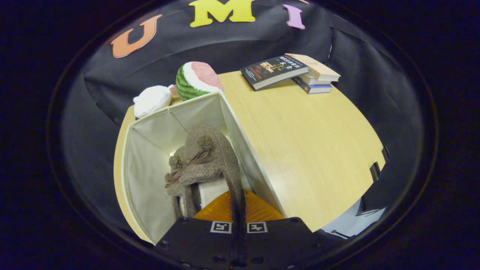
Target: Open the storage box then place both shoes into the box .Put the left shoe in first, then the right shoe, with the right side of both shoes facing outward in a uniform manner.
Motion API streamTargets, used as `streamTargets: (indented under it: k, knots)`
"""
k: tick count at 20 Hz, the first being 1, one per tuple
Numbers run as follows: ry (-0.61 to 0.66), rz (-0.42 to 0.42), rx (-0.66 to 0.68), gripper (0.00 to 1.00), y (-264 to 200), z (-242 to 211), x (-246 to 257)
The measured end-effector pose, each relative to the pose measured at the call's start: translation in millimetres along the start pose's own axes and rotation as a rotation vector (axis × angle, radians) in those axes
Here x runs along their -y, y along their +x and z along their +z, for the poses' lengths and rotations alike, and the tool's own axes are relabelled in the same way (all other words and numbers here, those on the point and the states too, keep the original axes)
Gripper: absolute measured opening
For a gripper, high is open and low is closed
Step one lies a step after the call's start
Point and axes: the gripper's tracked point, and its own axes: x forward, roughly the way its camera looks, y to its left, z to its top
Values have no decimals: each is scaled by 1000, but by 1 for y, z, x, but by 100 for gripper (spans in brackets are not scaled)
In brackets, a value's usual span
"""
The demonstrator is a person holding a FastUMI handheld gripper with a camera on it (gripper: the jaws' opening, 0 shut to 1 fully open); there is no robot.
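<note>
A brown fuzzy shoe (206, 161) with a bow and pompoms hangs inside the open white fabric storage box (150, 176), its toe pointing toward the box's far wall. My gripper (237, 204) is shut on the shoe's thin rear edge, which runs up between the two fingers. The shoe's pale lining (210, 191) shows just ahead of the fingers. The shoe hides most of the box floor, so I cannot tell whether another shoe lies under it.
The box stands on the left part of a light wooden table (318, 142). Behind the box lie a watermelon plush (195, 78) and a white plush (152, 99). A stack of books (296, 71) sits at the table's far side.
</note>
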Motion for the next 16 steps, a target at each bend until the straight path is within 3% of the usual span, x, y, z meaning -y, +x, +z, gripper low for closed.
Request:
streamTargets:
  k: [6,10,12,15,16]
  knots:
    - [-24,-24,0,1,10,2,2]
    - [-81,-40,38,10,8,11,-1]
    - [-103,-20,73,8,2,20,-7]
    - [-148,47,137,32,-13,33,-21]
    - [-168,71,168,36,-20,39,-25]
